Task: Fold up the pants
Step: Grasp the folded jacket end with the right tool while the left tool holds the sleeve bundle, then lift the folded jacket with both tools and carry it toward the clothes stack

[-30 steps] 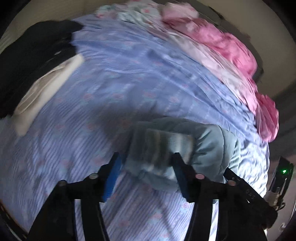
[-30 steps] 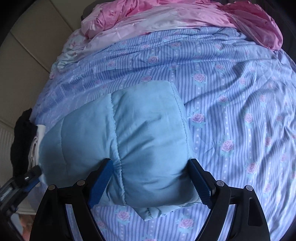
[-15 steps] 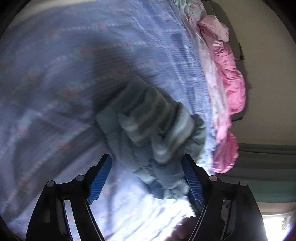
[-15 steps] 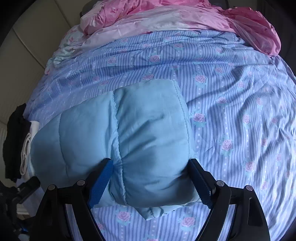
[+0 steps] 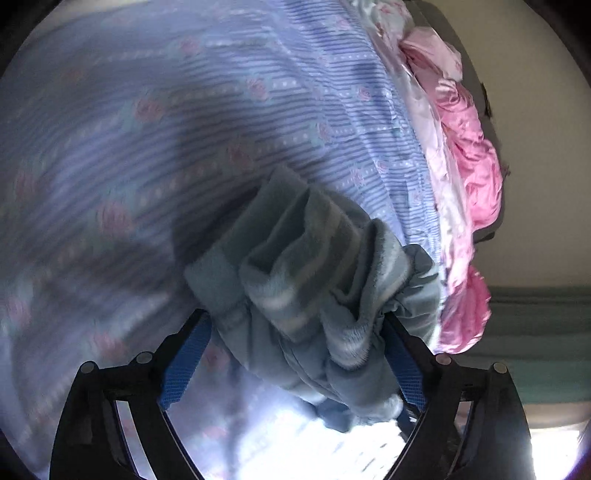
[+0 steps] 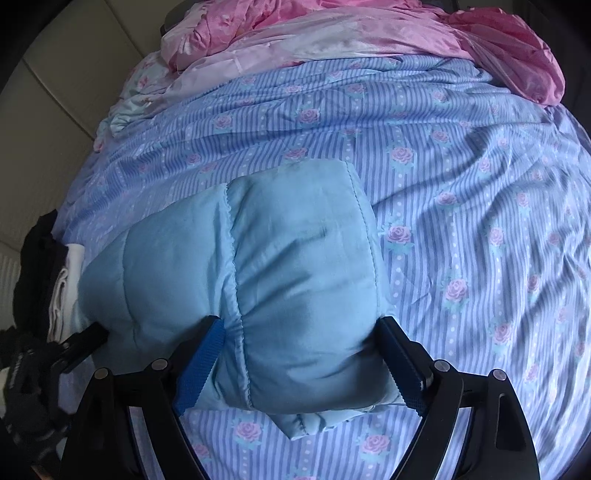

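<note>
Pants (image 6: 295, 280) folded into a bundle on bedsheet (image 6: 461, 184), long axis crosswise; right gripper (image 6: 299, 363) clamps near end, left gripper (image 5: 295, 365) clamps fleecy end, both straight ahead.

Striped bedsheet (image 5: 122, 177) blurred and overexposed at lower edge; pants (image 6: 288, 273) hide whether the fingers (image 6: 201, 363) press them.

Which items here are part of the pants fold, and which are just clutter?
In play: light blue padded pants, left gripper, right gripper.

Lying about: striped floral bedsheet, pink bedding, black and white clothes.
</note>
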Demonstrator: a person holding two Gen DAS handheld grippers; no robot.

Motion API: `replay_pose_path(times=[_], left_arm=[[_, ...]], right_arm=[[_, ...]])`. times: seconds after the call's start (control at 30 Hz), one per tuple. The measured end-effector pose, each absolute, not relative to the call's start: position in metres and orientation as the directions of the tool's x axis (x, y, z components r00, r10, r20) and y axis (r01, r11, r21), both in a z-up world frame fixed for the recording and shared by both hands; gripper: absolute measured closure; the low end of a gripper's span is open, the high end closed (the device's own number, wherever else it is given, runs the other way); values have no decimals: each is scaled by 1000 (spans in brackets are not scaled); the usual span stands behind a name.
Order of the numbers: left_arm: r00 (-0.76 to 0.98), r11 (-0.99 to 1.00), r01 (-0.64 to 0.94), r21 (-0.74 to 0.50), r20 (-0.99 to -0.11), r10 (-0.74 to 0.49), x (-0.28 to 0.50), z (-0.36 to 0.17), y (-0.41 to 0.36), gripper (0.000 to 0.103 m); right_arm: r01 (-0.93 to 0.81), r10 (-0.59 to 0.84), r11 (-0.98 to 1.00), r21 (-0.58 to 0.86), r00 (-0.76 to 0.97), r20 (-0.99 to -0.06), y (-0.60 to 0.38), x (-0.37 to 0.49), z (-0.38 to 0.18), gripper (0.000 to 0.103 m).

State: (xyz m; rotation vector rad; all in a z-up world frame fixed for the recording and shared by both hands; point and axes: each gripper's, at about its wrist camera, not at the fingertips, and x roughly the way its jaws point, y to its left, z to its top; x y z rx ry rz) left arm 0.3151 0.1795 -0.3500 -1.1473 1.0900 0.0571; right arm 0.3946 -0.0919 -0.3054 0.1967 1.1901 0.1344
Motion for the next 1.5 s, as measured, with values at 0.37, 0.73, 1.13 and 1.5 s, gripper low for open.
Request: replay_pose_path(times=[0.37, 0.73, 1.13, 1.5], left_arm=[[526, 404, -570, -716, -695, -490, 323, -382, 185, 2], [519, 350, -597, -722, -680, -518, 338, -384, 186, 12], [522, 491, -491, -720, -694, -496, 326, -326, 186, 47], [652, 566, -306, -765, -602, -461, 265, -204, 179, 47]], right_arm=[[-22, 330, 939, 342, 328, -885, -111, 410, -327, 1], [148, 491, 829, 540, 270, -828, -119, 416, -365, 8], [34, 439, 877, 479, 349, -828, -100, 396, -294, 50], [-83, 474, 861, 502, 490, -731, -109, 332, -182, 50]])
